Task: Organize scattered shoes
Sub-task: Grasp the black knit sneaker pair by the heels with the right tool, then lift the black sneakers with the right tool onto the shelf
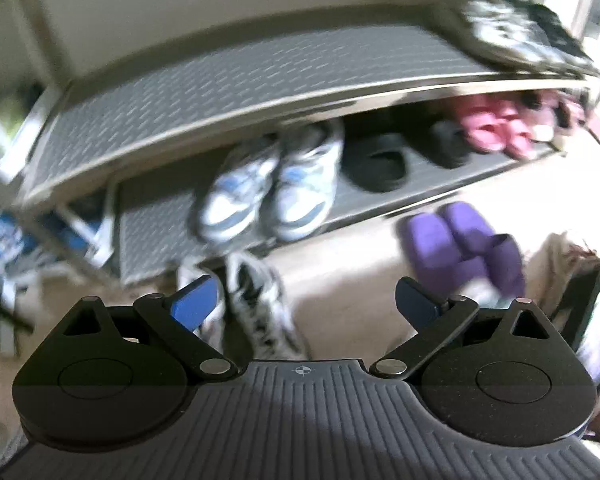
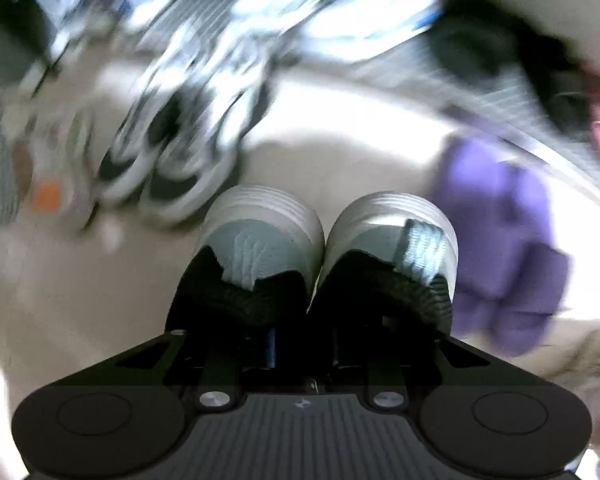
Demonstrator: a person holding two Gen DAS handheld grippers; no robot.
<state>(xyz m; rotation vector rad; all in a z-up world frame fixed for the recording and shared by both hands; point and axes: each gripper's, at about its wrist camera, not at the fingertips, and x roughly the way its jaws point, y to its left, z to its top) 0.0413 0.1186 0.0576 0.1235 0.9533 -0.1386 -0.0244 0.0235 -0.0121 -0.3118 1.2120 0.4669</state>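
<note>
From the left wrist, the left tool (image 1: 304,300) hangs open and empty before the shoe rack (image 1: 236,80); white-blue sneakers (image 1: 268,196) sit on its lower shelf, purple slippers (image 1: 460,248) on the floor. From the right wrist, the right tool (image 2: 304,344) is clamped on a pair of grey-toed dark shoes (image 2: 320,248) above the floor.

Ahead of the open left gripper (image 1: 304,304) a patterned sneaker (image 1: 260,308) blocks the floor, purple slippers (image 1: 464,248) crowd its right — beyond, the upper shelf (image 1: 240,80) lies bare.
</note>
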